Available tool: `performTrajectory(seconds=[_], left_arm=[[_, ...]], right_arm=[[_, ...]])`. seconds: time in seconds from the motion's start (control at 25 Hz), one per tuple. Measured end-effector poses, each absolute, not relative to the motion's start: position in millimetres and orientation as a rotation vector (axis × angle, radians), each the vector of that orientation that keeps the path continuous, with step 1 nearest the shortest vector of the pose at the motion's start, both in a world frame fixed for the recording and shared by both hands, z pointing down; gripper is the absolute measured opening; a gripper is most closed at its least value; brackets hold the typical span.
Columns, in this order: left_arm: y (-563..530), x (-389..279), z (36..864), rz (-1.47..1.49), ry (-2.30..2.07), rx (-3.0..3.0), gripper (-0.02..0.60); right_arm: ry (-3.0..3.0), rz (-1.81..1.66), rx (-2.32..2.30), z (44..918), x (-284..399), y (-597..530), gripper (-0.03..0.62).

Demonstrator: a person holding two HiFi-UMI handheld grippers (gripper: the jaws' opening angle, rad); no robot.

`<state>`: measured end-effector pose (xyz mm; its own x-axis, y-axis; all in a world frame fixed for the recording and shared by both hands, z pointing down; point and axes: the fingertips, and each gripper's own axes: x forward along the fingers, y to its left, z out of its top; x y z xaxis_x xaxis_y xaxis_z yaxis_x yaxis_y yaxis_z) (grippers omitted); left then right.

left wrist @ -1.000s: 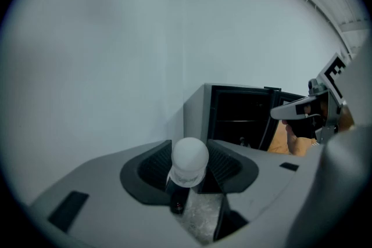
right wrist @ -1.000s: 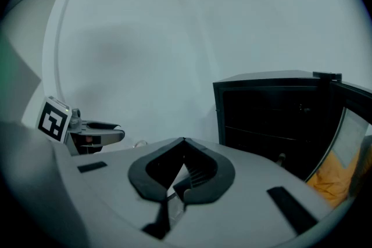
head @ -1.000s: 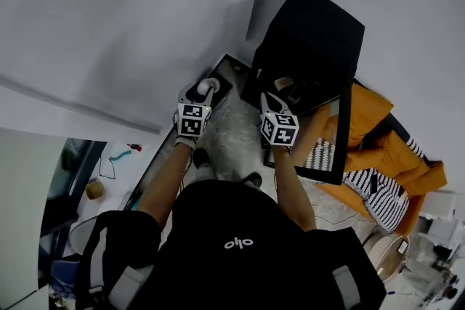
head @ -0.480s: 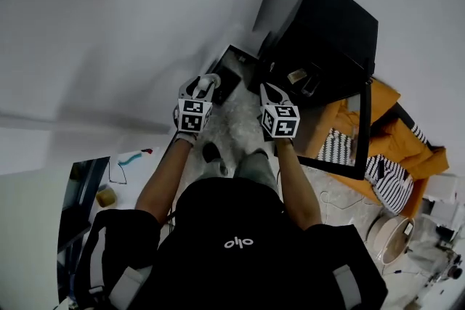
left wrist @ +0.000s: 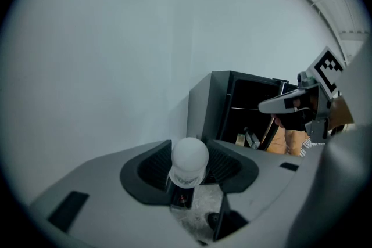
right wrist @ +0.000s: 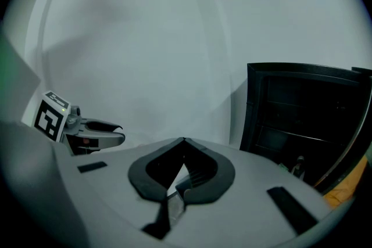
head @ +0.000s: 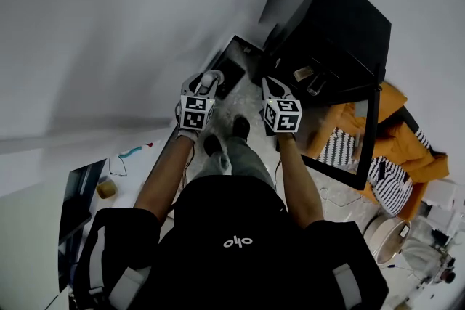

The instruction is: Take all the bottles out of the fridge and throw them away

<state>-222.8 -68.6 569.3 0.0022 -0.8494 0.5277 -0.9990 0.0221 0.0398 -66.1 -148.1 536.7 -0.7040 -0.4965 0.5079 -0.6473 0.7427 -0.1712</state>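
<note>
Home room, black fridge (head: 336,24), strewn clothes (head: 408,150)

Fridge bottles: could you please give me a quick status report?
Left tongs shut on white-capped bottle. Right tongs shut, empty. Fridge open, items inside. Nothing seen in the way.

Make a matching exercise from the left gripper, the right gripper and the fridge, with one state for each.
Things:
1. left gripper
2. right gripper
3. fridge

States:
A. door open
B. jaws shut, nothing between them
C. jaws clamped on a white-capped bottle

Pairs: 1-C, 2-B, 3-A
</note>
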Motion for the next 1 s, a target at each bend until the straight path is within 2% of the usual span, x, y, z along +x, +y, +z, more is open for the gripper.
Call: performTrajectory(seconds=[0.4, 1.0], left_arm=[[-98, -221, 613, 0.517, -1.877, 1.851, 0.193], [-148, -229, 807, 0.508, -1.837, 1.754, 0.193]], right_arm=[[-2.492, 0.503, 0.807, 586, -75, -177, 0.008], [-2.447, 0.570, 0.678, 810, -137, -207, 0.008]])
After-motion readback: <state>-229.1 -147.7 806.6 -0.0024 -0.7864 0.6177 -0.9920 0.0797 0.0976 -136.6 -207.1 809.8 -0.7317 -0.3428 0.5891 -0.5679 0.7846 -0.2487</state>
